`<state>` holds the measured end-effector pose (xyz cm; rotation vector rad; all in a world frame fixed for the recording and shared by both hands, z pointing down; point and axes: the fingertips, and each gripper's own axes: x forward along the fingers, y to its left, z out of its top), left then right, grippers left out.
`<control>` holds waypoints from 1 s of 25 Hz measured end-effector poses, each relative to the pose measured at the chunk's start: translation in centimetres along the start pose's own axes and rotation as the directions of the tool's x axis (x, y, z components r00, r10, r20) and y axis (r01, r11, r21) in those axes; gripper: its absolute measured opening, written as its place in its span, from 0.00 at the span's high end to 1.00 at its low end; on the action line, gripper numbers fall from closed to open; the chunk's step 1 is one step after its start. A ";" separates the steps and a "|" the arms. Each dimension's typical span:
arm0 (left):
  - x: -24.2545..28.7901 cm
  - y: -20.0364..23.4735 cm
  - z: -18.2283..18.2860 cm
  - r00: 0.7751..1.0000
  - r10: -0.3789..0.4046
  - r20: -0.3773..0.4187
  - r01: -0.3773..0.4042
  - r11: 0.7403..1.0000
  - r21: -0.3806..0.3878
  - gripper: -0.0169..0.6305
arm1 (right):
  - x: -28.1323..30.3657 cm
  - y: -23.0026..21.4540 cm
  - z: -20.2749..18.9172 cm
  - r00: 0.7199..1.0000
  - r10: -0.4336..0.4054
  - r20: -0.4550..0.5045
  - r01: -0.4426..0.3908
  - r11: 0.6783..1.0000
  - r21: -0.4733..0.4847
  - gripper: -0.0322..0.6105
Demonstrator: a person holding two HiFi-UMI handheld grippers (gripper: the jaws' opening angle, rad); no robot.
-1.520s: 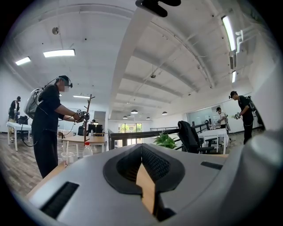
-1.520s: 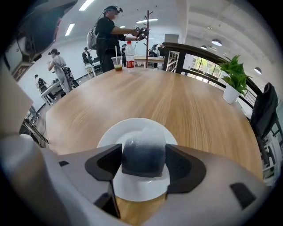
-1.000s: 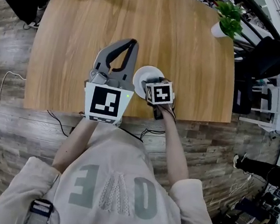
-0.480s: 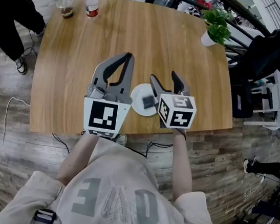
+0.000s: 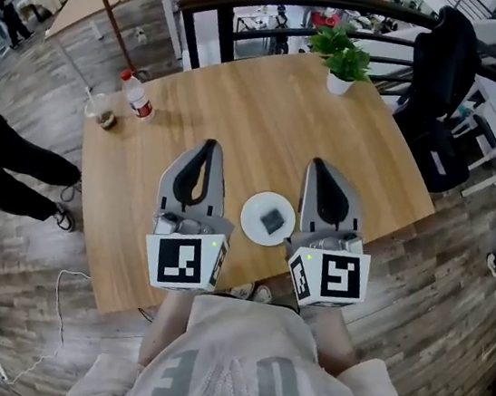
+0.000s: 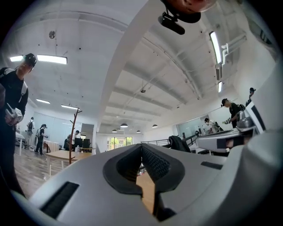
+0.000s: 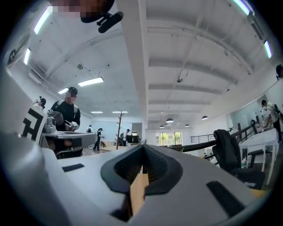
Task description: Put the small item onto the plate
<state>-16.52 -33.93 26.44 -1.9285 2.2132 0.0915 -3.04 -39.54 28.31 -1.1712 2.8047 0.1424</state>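
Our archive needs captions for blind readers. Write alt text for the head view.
A small dark item lies on a white plate on a wooden table, between the left gripper and the right gripper, both with jaws shut and empty. A bottle, a cup and a potted plant stand at the table's far edges.

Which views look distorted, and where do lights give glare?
Head view: wide-angle lens curves the table edges; the plate is sharp. Left gripper view: strong fisheye, black corners, a blown-out ceiling light. Right gripper view: same fisheye, bright light strip.
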 end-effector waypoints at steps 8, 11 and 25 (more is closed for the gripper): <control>-0.3 -1.7 2.4 0.997 -0.041 0.060 0.040 0.999 0.022 0.96 | -3.1 -1.0 -1.3 0.998 -0.068 -0.017 0.068 0.997 0.019 0.92; -0.5 -2.3 2.7 0.996 -0.053 0.066 0.051 0.998 0.028 0.96 | -3.4 -1.2 -1.0 0.997 -0.072 -0.011 0.072 0.997 0.015 0.92; -1.1 -3.4 2.9 0.996 -0.059 0.073 0.057 0.998 0.035 0.96 | -4.4 -1.3 -0.4 0.997 -0.073 -0.011 0.073 0.997 -0.025 0.92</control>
